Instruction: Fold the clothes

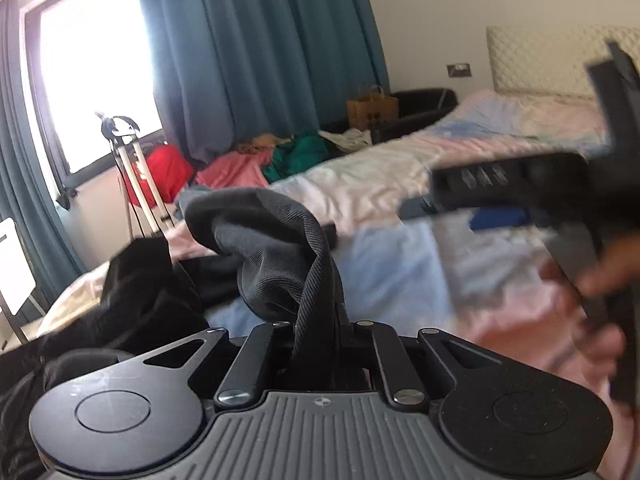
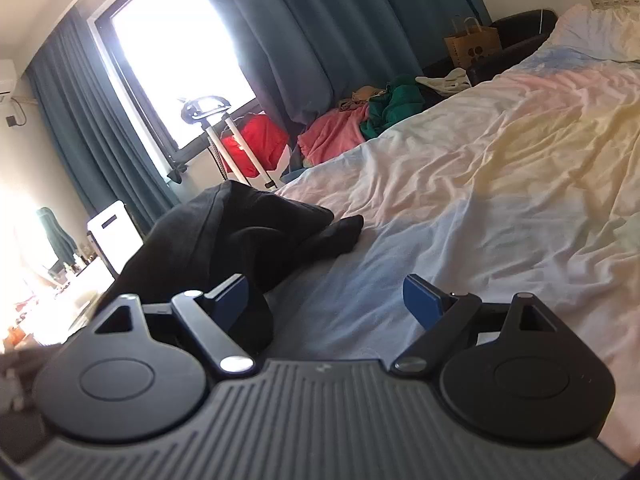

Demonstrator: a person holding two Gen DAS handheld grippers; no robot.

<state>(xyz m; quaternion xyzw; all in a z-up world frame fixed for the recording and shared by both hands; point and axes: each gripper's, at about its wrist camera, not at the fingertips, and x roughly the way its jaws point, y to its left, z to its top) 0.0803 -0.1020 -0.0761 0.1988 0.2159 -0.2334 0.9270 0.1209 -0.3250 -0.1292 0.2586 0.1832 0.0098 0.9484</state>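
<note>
Jaws: my left gripper point(image 1: 320, 320) is clenched on a ribbed edge of the black garment point(image 1: 256, 248); my right gripper point(image 2: 326, 304) gapes, cloth just left of it (bunched on the bed point(image 2: 500, 160)). I should pinch another edge, then spread it flat.

Right tool point(image 1: 500, 184) blurred (motion); left tool point(image 1: 320, 332) fingertips hidden by dark garment point(image 1: 280, 248).

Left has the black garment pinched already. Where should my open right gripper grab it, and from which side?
Take the loose dark end lying flat on the bed sheet, the part reaching furthest toward the open right gripper. Come in low from the bare-sheet side; the black garment bunches high near the left gripper, leaving only that end free.
</note>
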